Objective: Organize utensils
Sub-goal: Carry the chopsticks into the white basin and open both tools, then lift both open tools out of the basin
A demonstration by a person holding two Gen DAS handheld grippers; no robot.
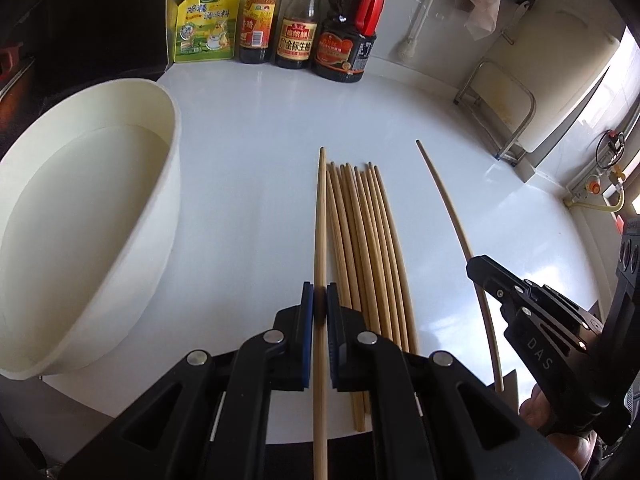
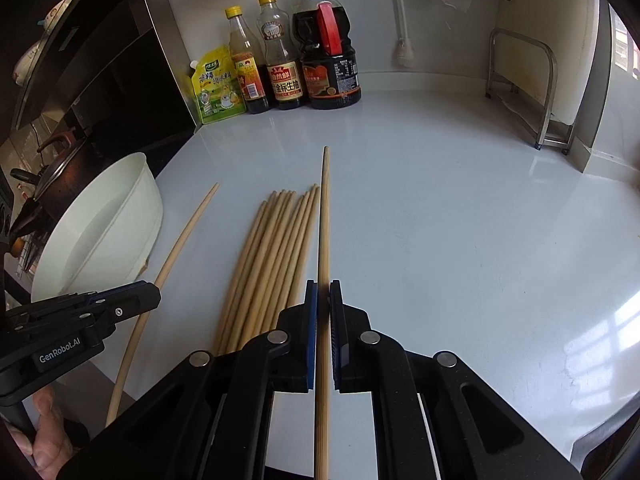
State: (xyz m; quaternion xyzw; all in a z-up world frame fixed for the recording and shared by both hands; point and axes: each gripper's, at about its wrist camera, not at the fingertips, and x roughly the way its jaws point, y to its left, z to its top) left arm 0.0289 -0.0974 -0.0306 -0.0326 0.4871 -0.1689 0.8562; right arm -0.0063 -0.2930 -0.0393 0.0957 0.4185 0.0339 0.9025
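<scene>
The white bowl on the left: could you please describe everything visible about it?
The white bowl is large, deep and round, plain glossy white, plastic-looking, with a smooth rim. It appears empty. It stands upright on the white counter, near its left edge, left of the chopstick bundle and apart from it. Neither hand-held gripper touches it.

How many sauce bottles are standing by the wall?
3, side by side at the counter's back: a slim yellow-capped bottle, a taller yellow-capped bottle, and a big red-handled jug. None looks hidden.

Two grippers, left (image 1: 318,300) and right (image 2: 323,292), one chopstick in each; about nine chopsticks (image 2: 268,256) bundled mid-counter; three sauce bottles (image 2: 288,76) and one pouch (image 2: 218,88) at the back edge; one white bowl (image 1: 168,152) at the left edge
</scene>
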